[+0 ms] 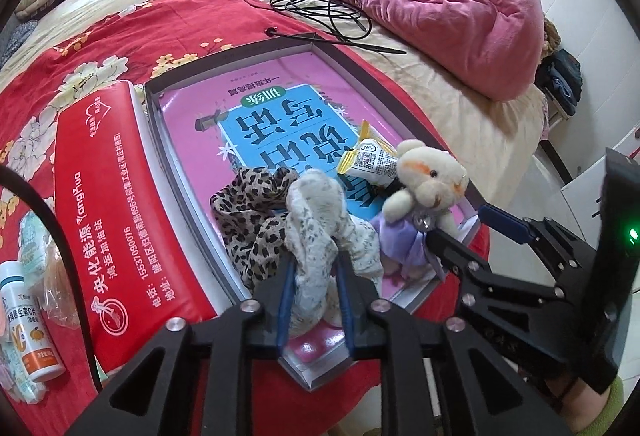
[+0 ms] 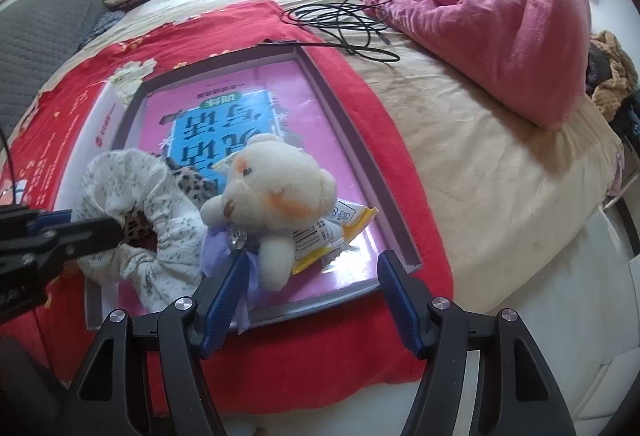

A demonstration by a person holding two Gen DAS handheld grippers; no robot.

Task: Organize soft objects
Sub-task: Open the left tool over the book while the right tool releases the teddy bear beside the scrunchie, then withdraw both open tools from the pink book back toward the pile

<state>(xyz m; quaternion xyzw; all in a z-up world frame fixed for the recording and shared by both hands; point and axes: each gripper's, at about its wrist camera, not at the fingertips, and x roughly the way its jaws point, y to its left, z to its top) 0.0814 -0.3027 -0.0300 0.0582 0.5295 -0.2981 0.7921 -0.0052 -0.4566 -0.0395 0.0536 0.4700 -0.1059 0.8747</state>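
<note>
**Two grippers at the tray's near end**

Nearest the left wrist camera, the left hand-held gripper point(image 1: 314, 276) has its jaws narrowly apart with the pale scrunchie point(image 1: 320, 232) bunched between them; the blue pads point(image 1: 285, 300) lie against the fabric, though whether they press it I cannot tell. A leopard scrunchie point(image 1: 248, 220) lies at ten o'clock from it, partly under the pale one. Both rest on the pink book point(image 1: 280, 107) inside the grey tray point(image 1: 160, 123) on the bed point(image 1: 460, 123).

At two o'clock stands the plush bear point(image 1: 428, 175), a yellow snack packet point(image 1: 368, 159) behind its head.

From the right wrist view, the right hand-held gripper point(image 2: 312, 276) is about half open and holds nothing. Its left pad point(image 2: 224, 300) touches the bear's purple skirt point(image 2: 220, 248); the bear point(image 2: 276, 187), roughly upright, lies at eleven o'clock, nearer this gripper than the left one.
</note>
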